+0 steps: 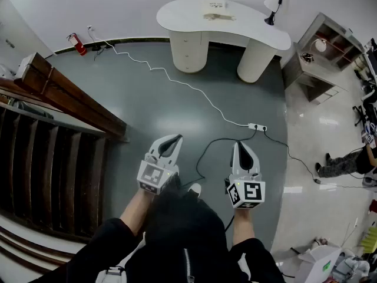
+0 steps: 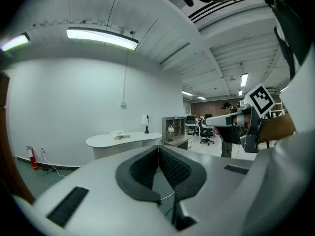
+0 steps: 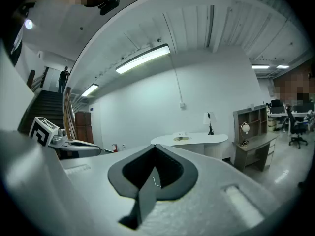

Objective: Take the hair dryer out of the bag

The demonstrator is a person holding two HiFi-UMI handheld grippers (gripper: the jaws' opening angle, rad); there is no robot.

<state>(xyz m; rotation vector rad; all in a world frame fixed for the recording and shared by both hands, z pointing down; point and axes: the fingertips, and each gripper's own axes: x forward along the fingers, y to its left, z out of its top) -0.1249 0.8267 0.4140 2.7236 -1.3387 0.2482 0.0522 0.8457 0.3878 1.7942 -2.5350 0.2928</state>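
Both grippers are held out level over the grey floor, side by side and well short of the desk. My left gripper (image 1: 175, 138) (image 2: 158, 147) is shut with nothing between its jaws. My right gripper (image 1: 242, 145) (image 3: 154, 146) is shut too, and empty. A pale flat thing (image 1: 218, 13) (image 2: 118, 135) (image 3: 181, 137) lies on the white curved desk (image 1: 253, 29) far ahead; I cannot tell whether it is the bag. No hair dryer shows in any view.
A black desk lamp (image 1: 272, 6) stands at the desk's right end. A shelf unit (image 1: 321, 52) is at the right. A white cable and power strip (image 1: 257, 127) cross the floor ahead. Wooden stairs (image 1: 53, 170) run along the left. A person (image 1: 341, 161) is at the far right.
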